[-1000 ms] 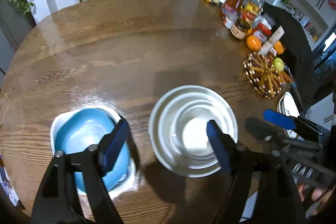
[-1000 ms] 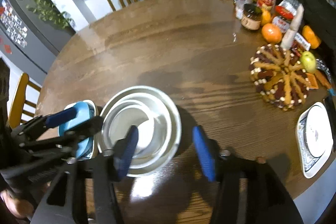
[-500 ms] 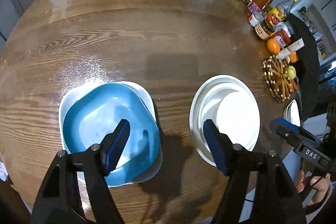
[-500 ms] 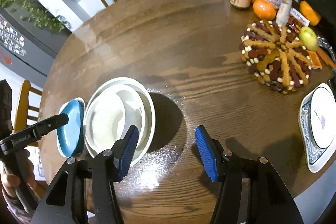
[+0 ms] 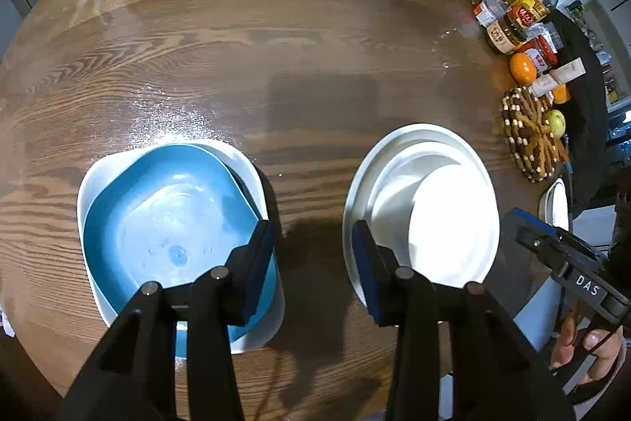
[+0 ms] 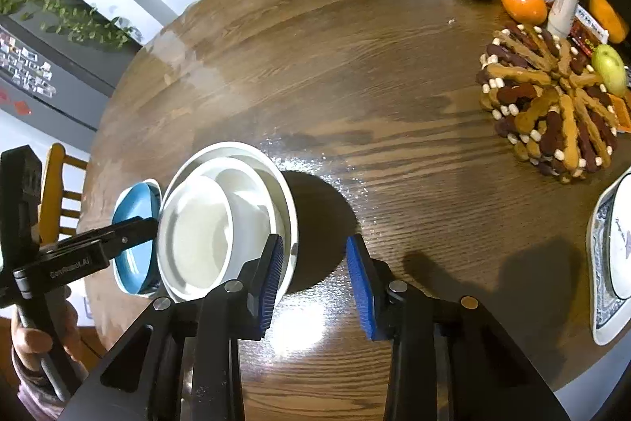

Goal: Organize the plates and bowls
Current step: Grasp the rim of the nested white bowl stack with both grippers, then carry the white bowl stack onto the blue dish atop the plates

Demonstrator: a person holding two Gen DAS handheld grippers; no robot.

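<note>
Blue fingers (image 5: 258, 263) spread above glossy round wooden table (image 5: 276, 66).

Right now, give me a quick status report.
Left gripper and right gripper open, empty. White bowl stack beside blue bowl. Nothing blocking.

Left hand-held gripper (image 5: 313, 263) above bare table (image 5: 276, 46), blue pads apart, holding nothing. Blue bowl (image 5: 165, 223) nested in white square dish (image 5: 252, 168) under left pad. Stacked white bowls (image 5: 426, 208) under right pad. Right hand-held gripper (image 5: 552, 243) at far right edge. Bottles, jars, orange (image 5: 522, 68), woven trivet (image 5: 528, 133) along right rim.
</note>
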